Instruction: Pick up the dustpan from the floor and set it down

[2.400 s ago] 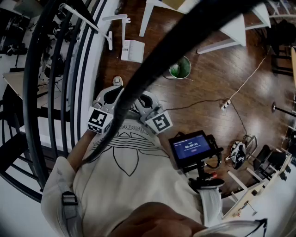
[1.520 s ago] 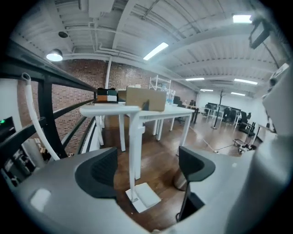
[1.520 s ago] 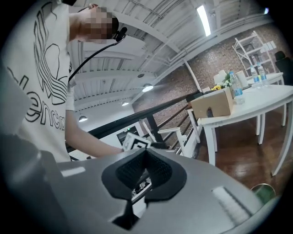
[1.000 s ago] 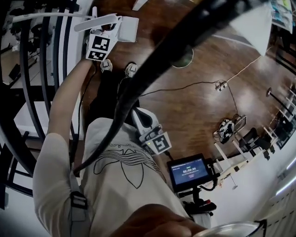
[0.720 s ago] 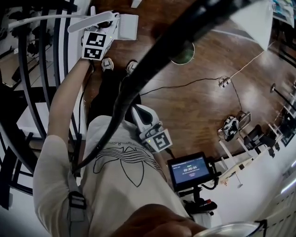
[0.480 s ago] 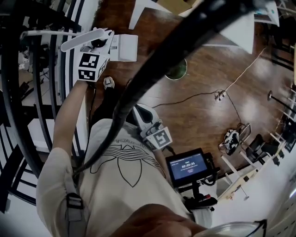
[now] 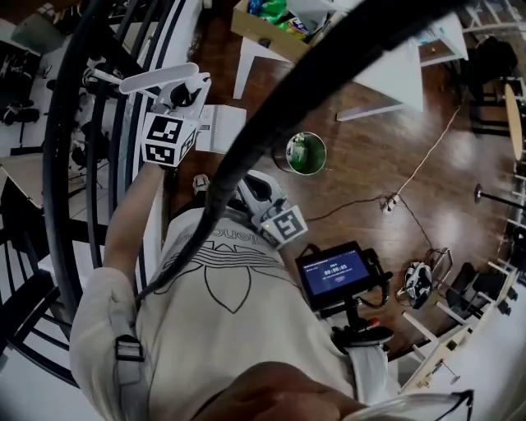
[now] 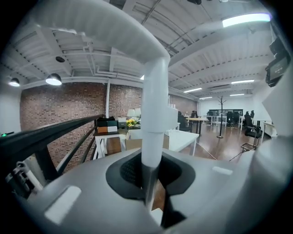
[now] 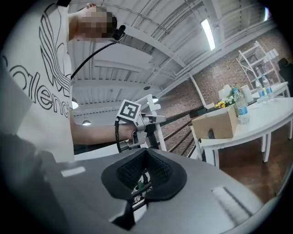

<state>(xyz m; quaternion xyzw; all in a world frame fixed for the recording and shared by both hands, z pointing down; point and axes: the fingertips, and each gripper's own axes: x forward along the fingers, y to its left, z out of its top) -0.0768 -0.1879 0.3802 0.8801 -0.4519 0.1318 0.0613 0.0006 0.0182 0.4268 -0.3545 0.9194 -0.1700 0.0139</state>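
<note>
The white dustpan [image 7: 223, 129] hangs off the wooden floor, its long handle [image 7: 159, 78] pointing left over the railing. My left gripper [image 7: 184, 97] is shut on that handle, arm stretched out ahead. In the left gripper view the handle [image 8: 153, 105] stands upright between the pads and bends over at the top. My right gripper [image 7: 256, 187] stays close to the person's chest, shut with nothing in it; its pads [image 9: 158, 171] meet. The right gripper view shows the left gripper's marker cube [image 9: 129, 111] and the hand behind it.
A green bin [image 7: 306, 153] stands on the floor near the dustpan. Beyond are a white table [image 7: 386, 66] and a cardboard box [image 7: 267, 23] of items. A black railing [image 7: 82, 123] runs along the left. A power cord [image 7: 394, 197] crosses the floor; a screen [image 7: 337, 270] hangs at the waist.
The left arm reached out from the chest to the dustpan lying on the floor, closed on its handle and has lifted it. The right gripper stayed at the chest.
</note>
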